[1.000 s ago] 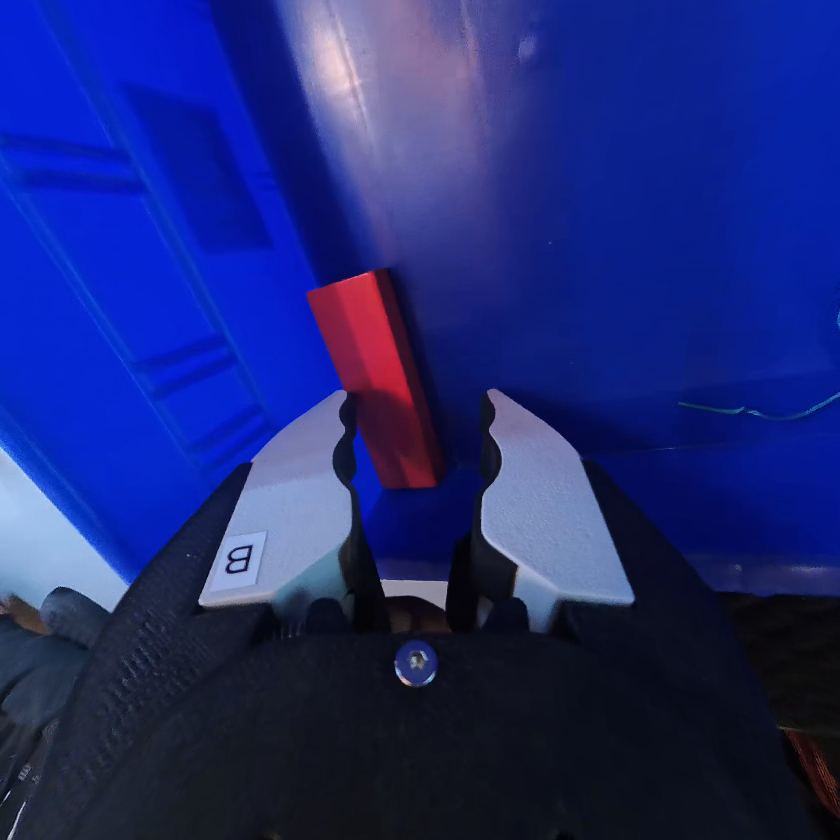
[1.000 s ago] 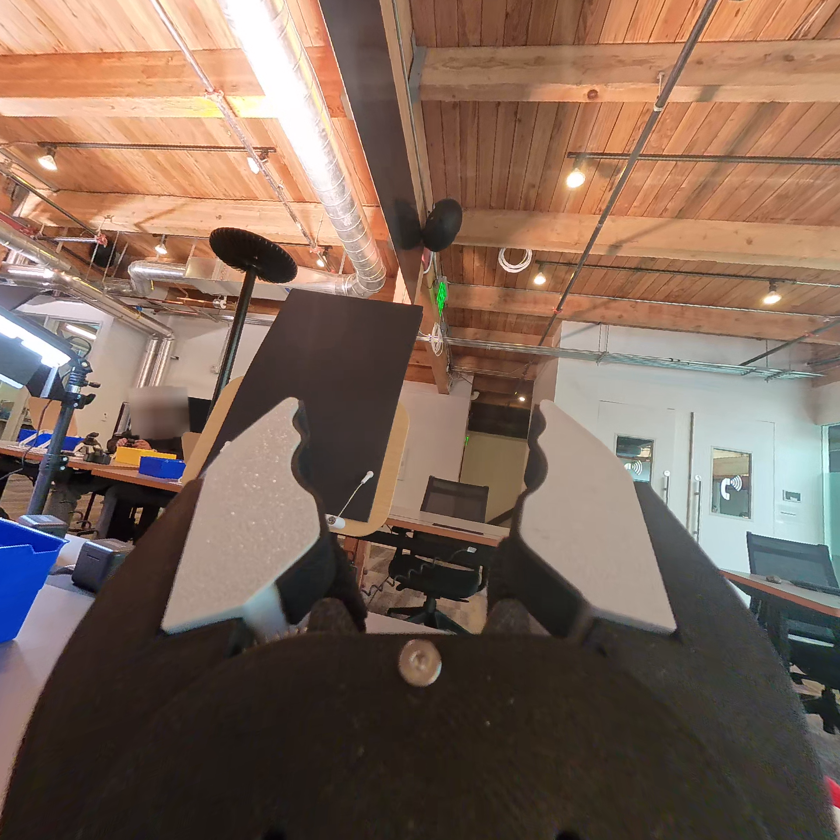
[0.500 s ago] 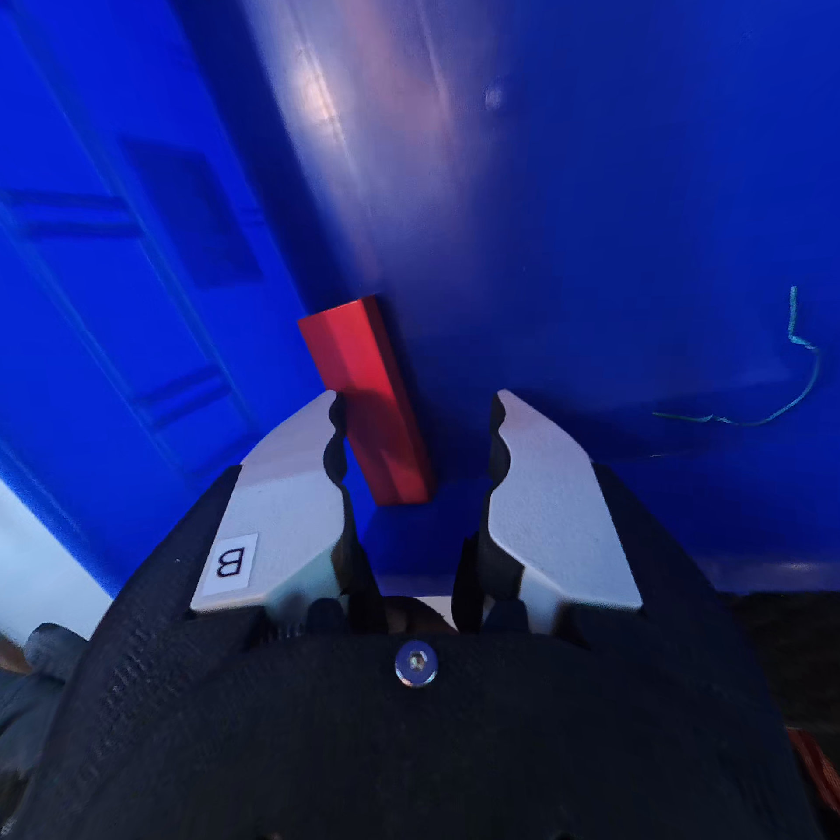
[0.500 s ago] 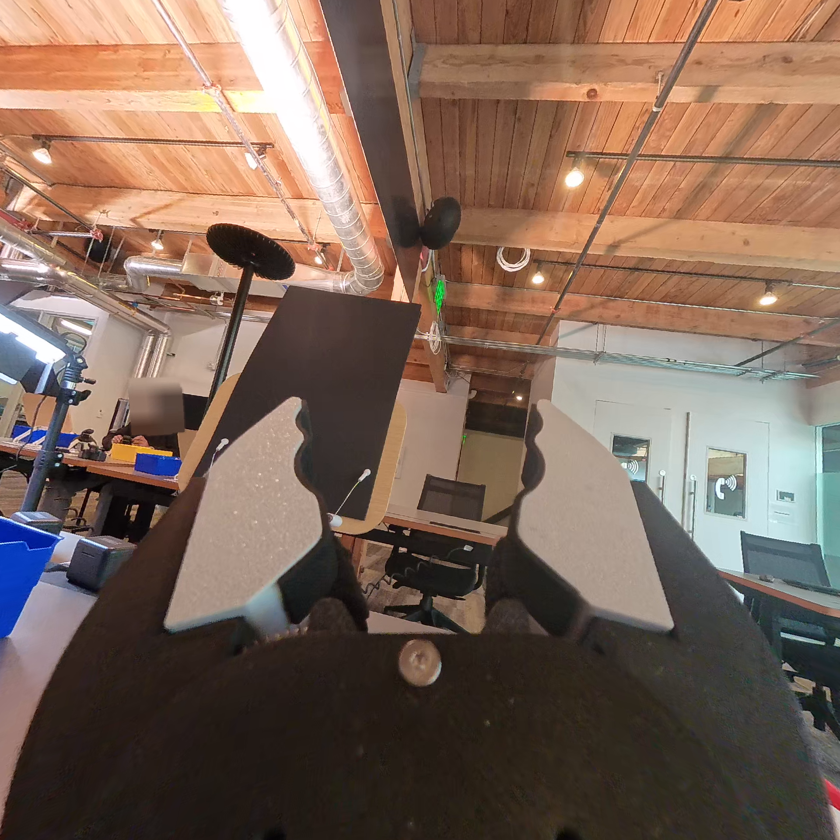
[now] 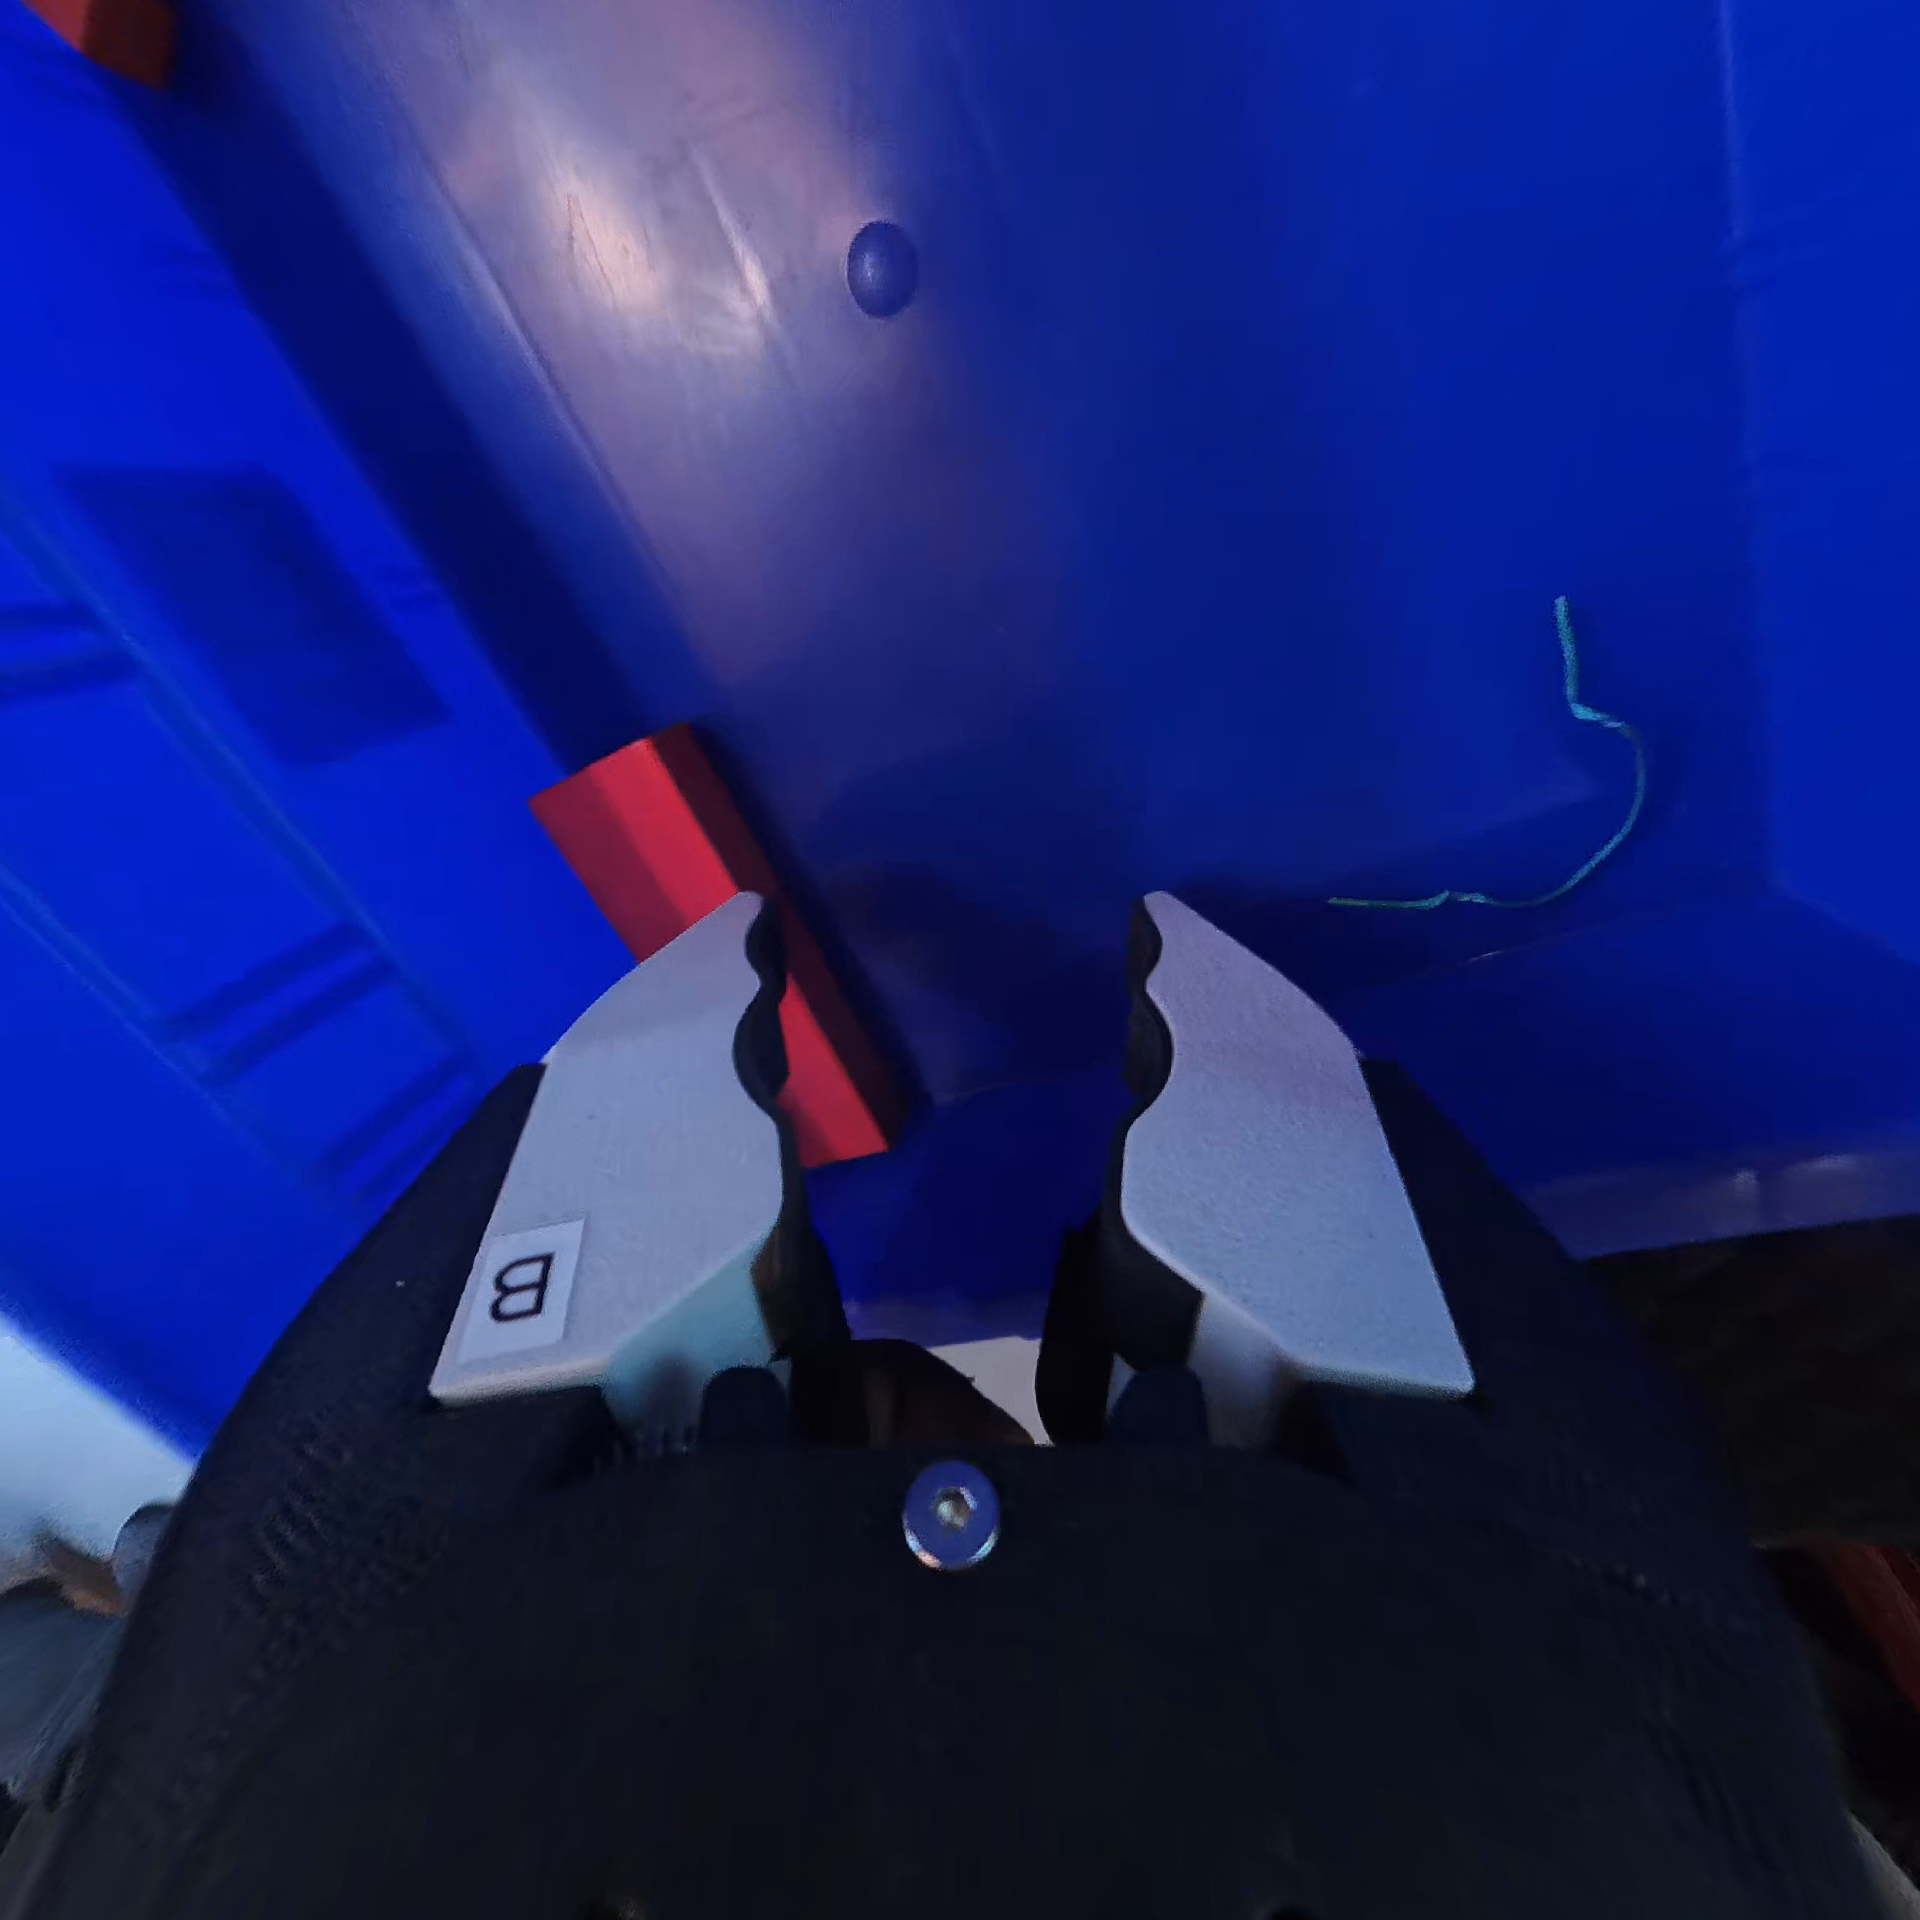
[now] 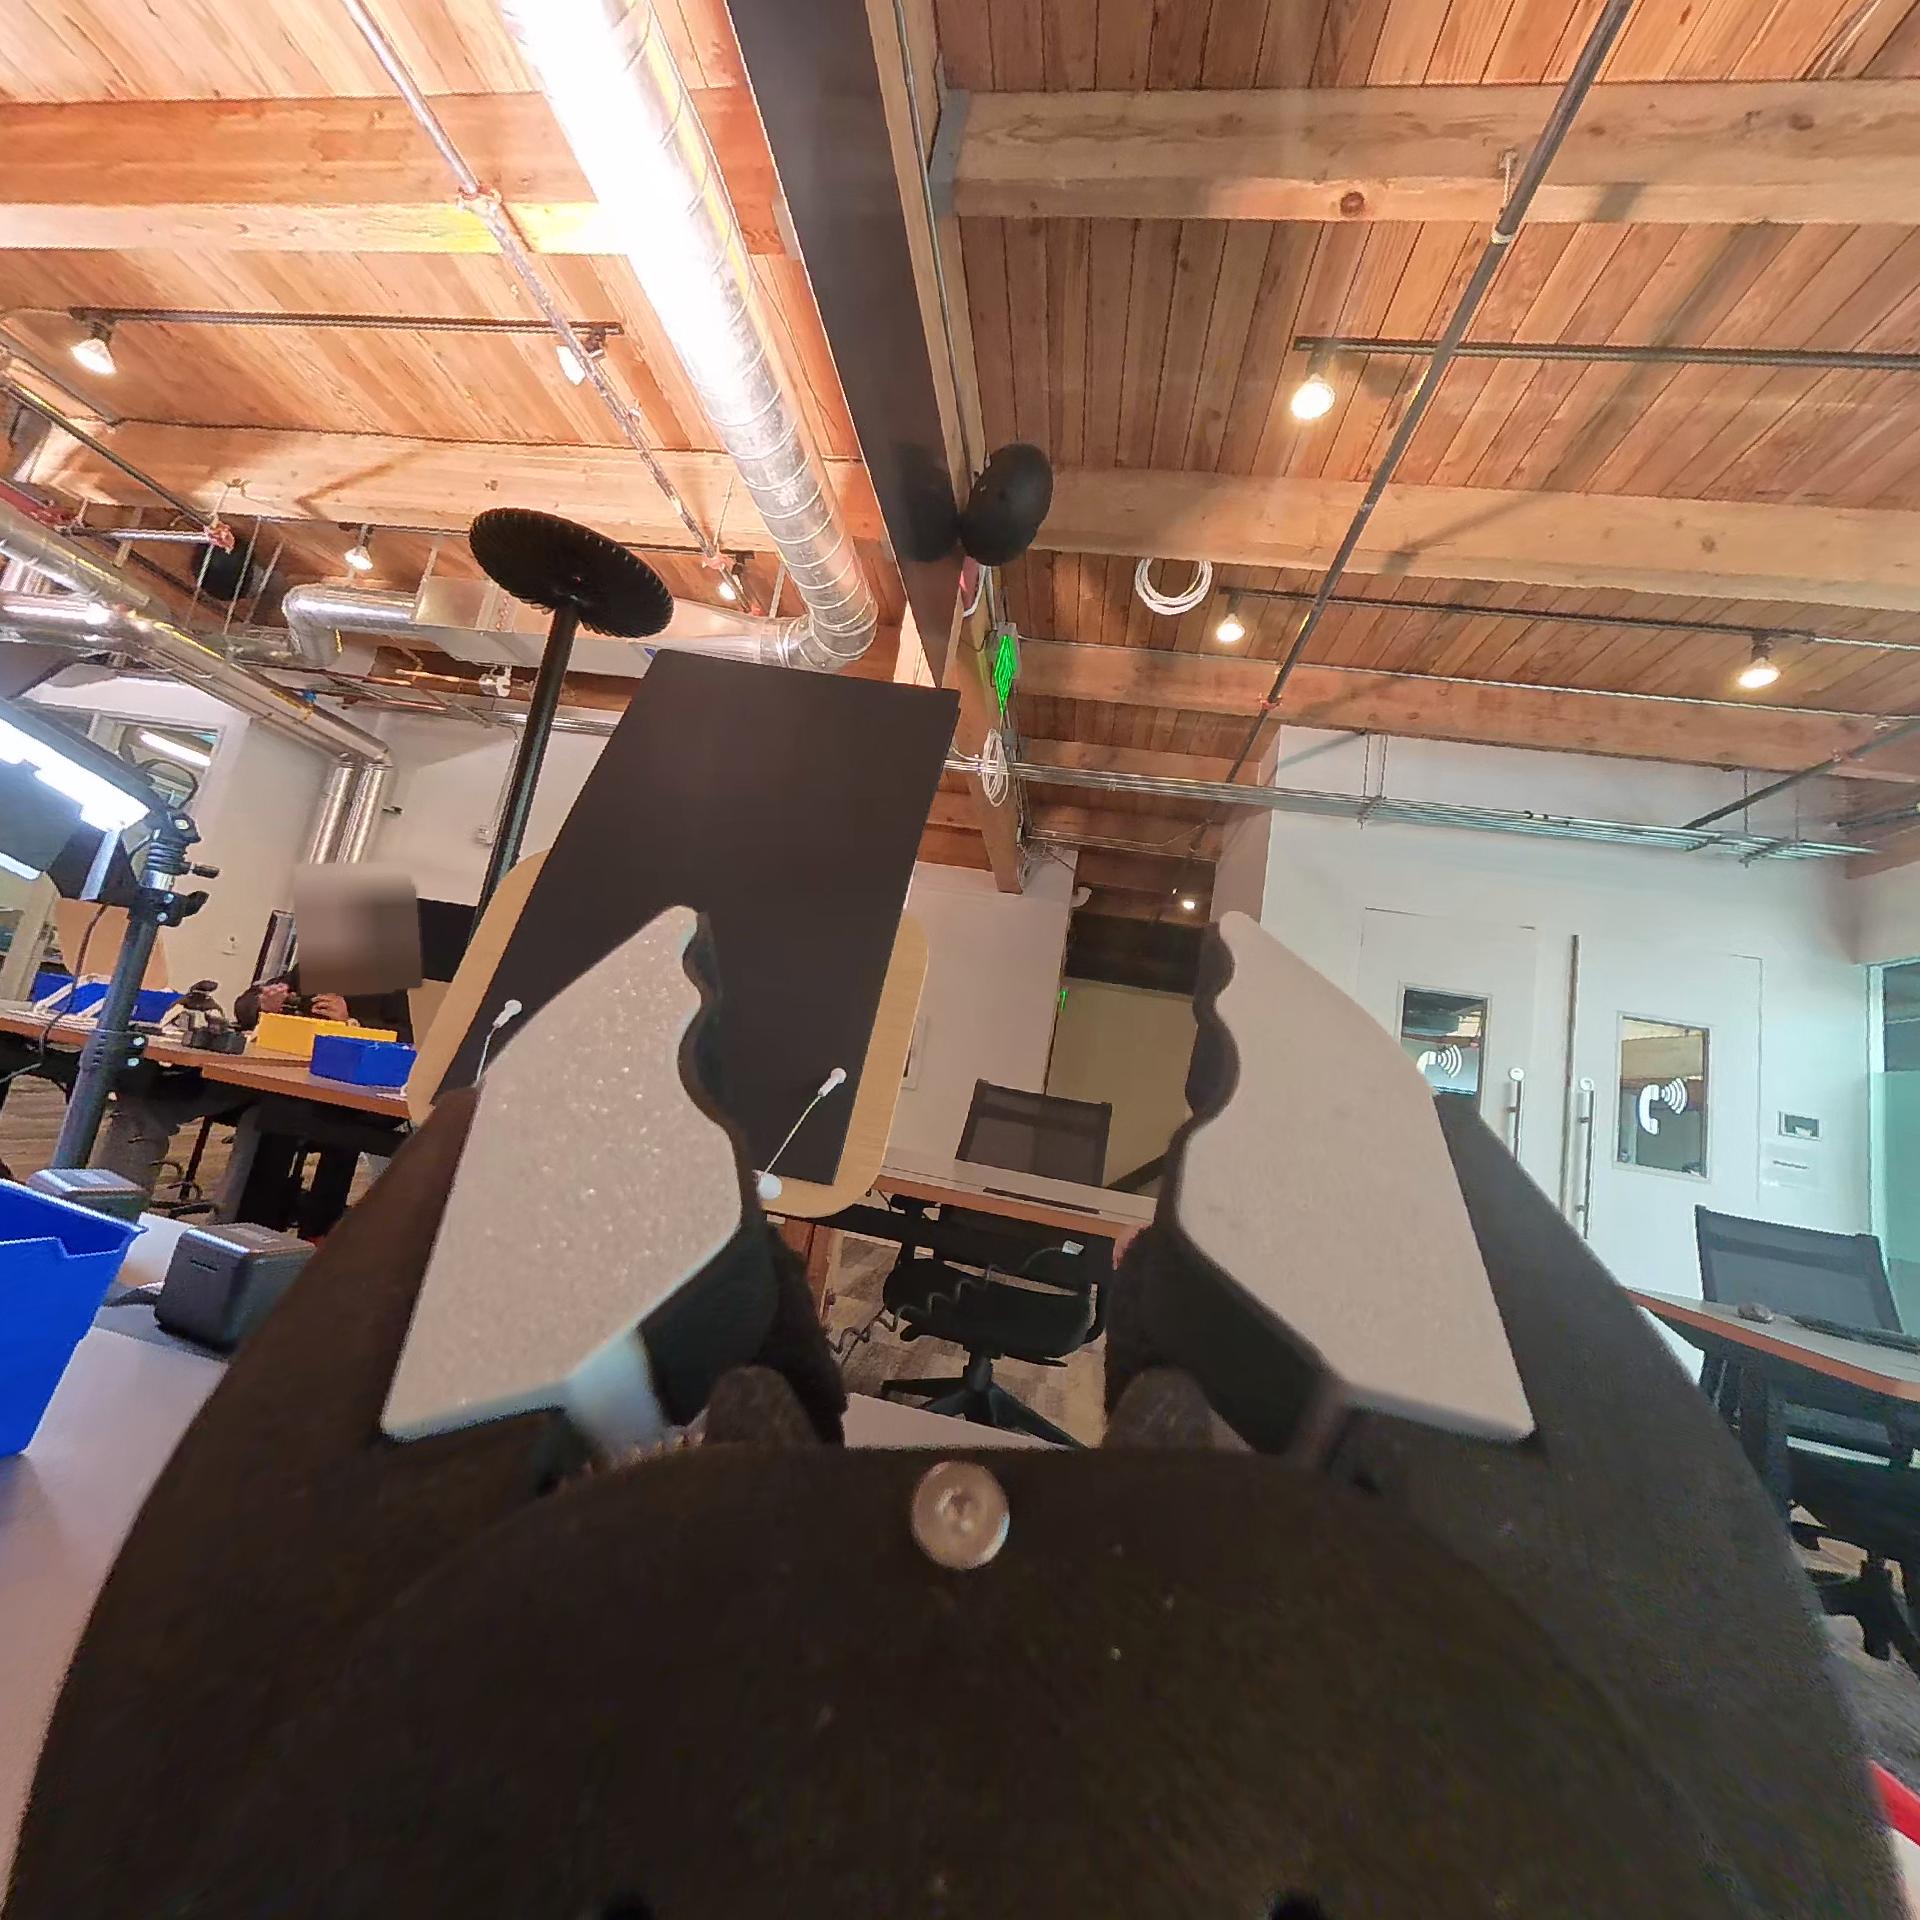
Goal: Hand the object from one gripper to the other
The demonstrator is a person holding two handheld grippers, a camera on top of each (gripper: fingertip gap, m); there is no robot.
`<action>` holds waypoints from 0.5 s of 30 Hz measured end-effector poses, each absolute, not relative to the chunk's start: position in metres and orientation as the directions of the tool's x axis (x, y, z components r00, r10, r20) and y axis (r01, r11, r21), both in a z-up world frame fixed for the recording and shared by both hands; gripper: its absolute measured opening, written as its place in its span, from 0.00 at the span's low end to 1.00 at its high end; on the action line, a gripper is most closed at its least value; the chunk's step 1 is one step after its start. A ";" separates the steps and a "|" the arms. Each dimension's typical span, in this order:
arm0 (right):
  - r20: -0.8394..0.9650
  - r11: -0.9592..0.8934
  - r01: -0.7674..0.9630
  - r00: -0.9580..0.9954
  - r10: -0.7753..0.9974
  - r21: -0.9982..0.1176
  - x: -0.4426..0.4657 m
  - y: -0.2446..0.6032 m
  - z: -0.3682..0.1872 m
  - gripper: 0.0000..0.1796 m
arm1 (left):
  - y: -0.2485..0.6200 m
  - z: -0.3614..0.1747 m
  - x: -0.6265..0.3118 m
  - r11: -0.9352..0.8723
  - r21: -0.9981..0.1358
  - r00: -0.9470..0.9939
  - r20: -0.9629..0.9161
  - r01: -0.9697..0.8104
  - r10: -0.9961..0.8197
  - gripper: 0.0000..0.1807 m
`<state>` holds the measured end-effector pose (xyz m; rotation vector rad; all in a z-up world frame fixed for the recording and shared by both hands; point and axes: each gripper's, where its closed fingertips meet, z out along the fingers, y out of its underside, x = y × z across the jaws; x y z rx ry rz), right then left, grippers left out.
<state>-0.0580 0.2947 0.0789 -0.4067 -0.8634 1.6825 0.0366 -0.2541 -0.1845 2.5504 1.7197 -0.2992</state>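
Note:
A red rectangular block (image 5: pixel 665 852) lies on the floor of a blue plastic bin (image 5: pixel 1143 520), along the seam with its left wall. My left gripper (image 5: pixel 951 914) is open and empty inside the bin. Its left finger (image 5: pixel 644 1122) covers the block's near part, and the block sits left of the gap between the fingers. My right gripper (image 6: pixel 956 935) is open and empty, tilted up toward the room and the ceiling. The block does not show in the right wrist view.
A thin green thread (image 5: pixel 1590 810) lies on the bin floor at the right. In the right wrist view a blue bin (image 6: pixel 47 1320) and a small dark device (image 6: pixel 223 1283) stand on a grey table (image 6: pixel 94 1496) at the left. A person sits at a far desk (image 6: pixel 312 1070). My right fingertips sit around 60 centimeters from my left ones.
The left gripper has shifted right within the bin, so the red block now sits farther left, partly behind the left finger. The right gripper has turned slightly and stays open.

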 end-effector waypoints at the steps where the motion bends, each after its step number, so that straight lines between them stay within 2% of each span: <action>1: 0.171 -0.084 -0.685 -0.295 0.940 -0.724 -0.058 0.294 0.079 0.49 | -0.259 -0.181 0.036 -0.373 -0.066 0.349 -0.233 0.926 0.908 0.35; 5: 0.173 -0.083 -0.683 -0.298 0.939 -0.726 -0.059 0.293 0.078 0.49 | -0.269 -0.179 0.036 -0.343 -0.053 0.310 -0.315 0.938 0.897 0.36; 6: 0.173 -0.083 -0.683 -0.298 0.939 -0.726 -0.058 0.293 0.078 0.49 | -0.270 -0.183 0.037 -0.327 -0.035 0.302 -0.305 0.944 0.903 0.36; 8: 0.172 -0.083 -0.684 -0.297 0.939 -0.725 -0.058 0.294 0.078 0.49 | -0.268 -0.184 0.033 -0.303 -0.072 0.276 -0.254 0.950 0.927 0.33; 14: 0.173 -0.081 -0.689 -0.291 0.941 -0.720 -0.057 0.296 0.080 0.48 | -0.259 -0.183 0.027 -0.331 -0.144 0.308 -0.162 0.933 0.938 0.37; 15: 0.172 -0.081 -0.690 -0.290 0.941 -0.720 -0.057 0.296 0.080 0.48 | -0.243 -0.182 0.027 -0.351 -0.177 0.346 -0.062 0.919 0.936 0.28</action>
